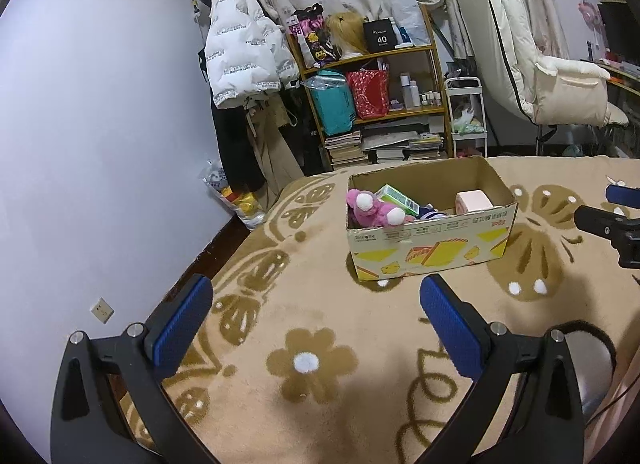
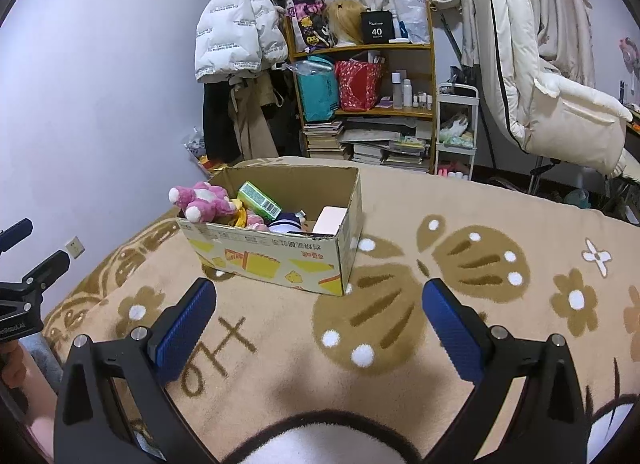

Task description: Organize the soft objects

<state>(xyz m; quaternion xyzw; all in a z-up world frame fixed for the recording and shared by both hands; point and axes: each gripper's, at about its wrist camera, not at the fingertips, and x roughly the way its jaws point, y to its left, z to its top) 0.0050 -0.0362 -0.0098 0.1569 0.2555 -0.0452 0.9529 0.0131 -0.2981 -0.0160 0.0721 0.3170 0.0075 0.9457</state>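
Cardboard box (image 1: pixel 430 250), open top, printed side panel with yellow graphics and red text, sits upright on the tan flower-and-butterfly blanket (image 1: pixel 320 344). Contents, all inside the box:
- pink plush toy (image 1: pixel 376 209) with white paw tips, at the box's left end, lying across the near rim, one paw hanging over the edge; in the right wrist view it overhangs the left corner (image 2: pixel 204 199)
- green packet (image 1: pixel 398 196) with barcode, tilted, propped behind the plush
- dark blue and white soft item (image 2: pixel 286 221), mid-box, low, partly hidden
- pale pink roll (image 1: pixel 474 200), at the right end, against the near wall
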